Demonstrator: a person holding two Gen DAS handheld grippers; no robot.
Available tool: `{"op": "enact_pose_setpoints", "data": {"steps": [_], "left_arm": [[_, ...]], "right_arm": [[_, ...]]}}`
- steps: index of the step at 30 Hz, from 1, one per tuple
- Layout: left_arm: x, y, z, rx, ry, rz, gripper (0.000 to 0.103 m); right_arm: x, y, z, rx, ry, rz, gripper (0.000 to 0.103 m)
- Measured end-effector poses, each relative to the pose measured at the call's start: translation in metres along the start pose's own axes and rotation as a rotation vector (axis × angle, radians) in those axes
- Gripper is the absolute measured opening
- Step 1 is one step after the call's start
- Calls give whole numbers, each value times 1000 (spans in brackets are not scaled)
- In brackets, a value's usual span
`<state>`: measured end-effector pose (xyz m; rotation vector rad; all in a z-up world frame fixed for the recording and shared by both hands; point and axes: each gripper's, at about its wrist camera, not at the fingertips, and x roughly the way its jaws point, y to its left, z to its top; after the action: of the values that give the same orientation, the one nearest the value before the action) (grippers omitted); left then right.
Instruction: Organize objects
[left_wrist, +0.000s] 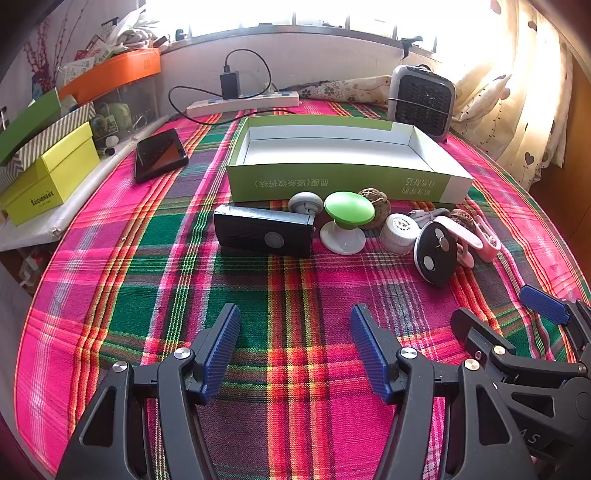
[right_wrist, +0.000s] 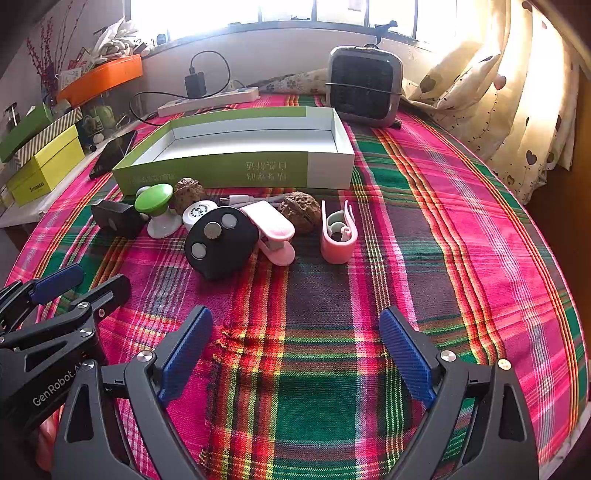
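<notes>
A shallow open cardboard tray with green outer walls and a white inside (left_wrist: 347, 181) sat at mid-table on the plaid cloth, nothing visible in it. Printed characters ran along its near wall.

Just near of that wall lay a row of small things. Leftmost was a black rectangular box with a round grey button (left_wrist: 264, 234). Right of it stood a green-capped, white-stemmed mushroom-shaped knob (left_wrist: 349, 221), with a small grey round knob (left_wrist: 304, 203) behind. A wrinkled brown walnut (left_wrist: 376, 205) touched the green cap's far side. Next came a white round cap with printing (left_wrist: 399, 232), then a black oval disc with three silver studs (right_wrist: 219, 247), tilted up. A pink plastic clip (right_wrist: 273, 230) lay against the disc's right edge. A second walnut (right_wrist: 301, 216) sat behind it, and a pink U-shaped clip (right_wrist: 338, 236) stood furthest right. A white cable end (right_wrist: 240, 200) showed behind the clips.

The left gripper (left_wrist: 295, 345) hovered over bare cloth near of the row, jaws spread, nothing between them. The right gripper (right_wrist: 295, 352) was likewise released and empty, just right of the left.

The pink, green and red plaid tablecloth (right_wrist: 424, 221) covered the whole table. A black phone (left_wrist: 159, 155) lay left of the tray. Far back sat a white power strip with a black charger (left_wrist: 240, 99) and a small grey fan heater (right_wrist: 364, 86). Yellow, green and orange boxes (left_wrist: 48, 177) were stacked at left. A bright window and heart-print curtain (right_wrist: 517, 110) closed the far right.
</notes>
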<state>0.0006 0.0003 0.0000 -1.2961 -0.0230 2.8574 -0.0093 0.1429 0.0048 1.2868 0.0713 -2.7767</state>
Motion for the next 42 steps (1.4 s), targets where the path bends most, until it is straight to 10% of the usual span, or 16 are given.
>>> {"op": "enact_pose_setpoints", "data": {"steps": [42], "left_arm": [[-5,17,1,94,-25,-154,61]], "right_arm": [[-1,-9,4,-61,14,59,92]]}}
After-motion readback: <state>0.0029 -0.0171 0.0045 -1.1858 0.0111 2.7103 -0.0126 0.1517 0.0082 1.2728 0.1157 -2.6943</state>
